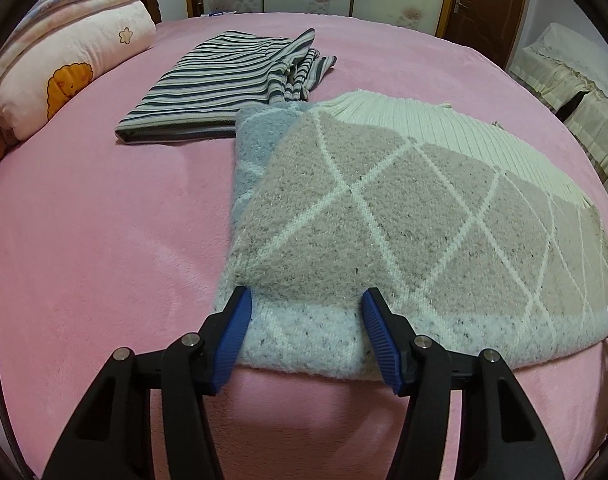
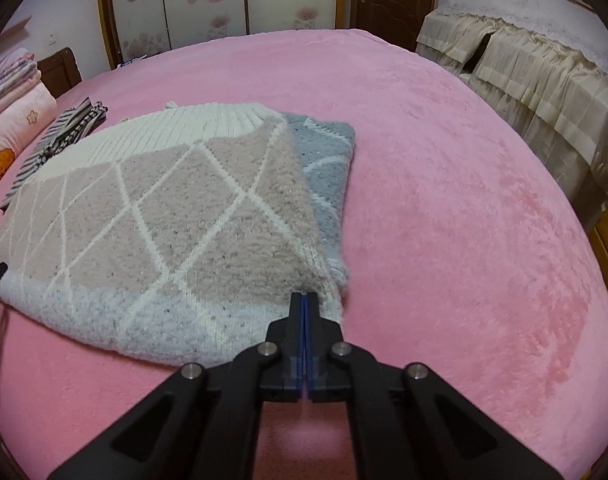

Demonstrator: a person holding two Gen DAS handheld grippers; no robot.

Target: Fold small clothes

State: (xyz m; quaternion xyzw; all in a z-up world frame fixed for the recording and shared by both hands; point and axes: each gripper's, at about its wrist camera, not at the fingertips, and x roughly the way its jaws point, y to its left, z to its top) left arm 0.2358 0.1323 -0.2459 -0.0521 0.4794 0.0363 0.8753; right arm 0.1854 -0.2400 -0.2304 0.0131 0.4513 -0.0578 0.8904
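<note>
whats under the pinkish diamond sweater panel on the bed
A blue-grey layer of the same sweater sticks out from under the pinkish panel, with the pink blanket beneath. How far the blue-grey layer runs underneath is covered.

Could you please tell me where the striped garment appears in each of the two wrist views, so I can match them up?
Left wrist view: the striped garment lies upper centre-left on the pink bed, just behind the diamond-pattern sweater.
Right wrist view: only a sliver of the striped garment shows at the far left, mostly hidden behind the sweater.
Shared landmark: the sweater's white ribbed band.
</note>
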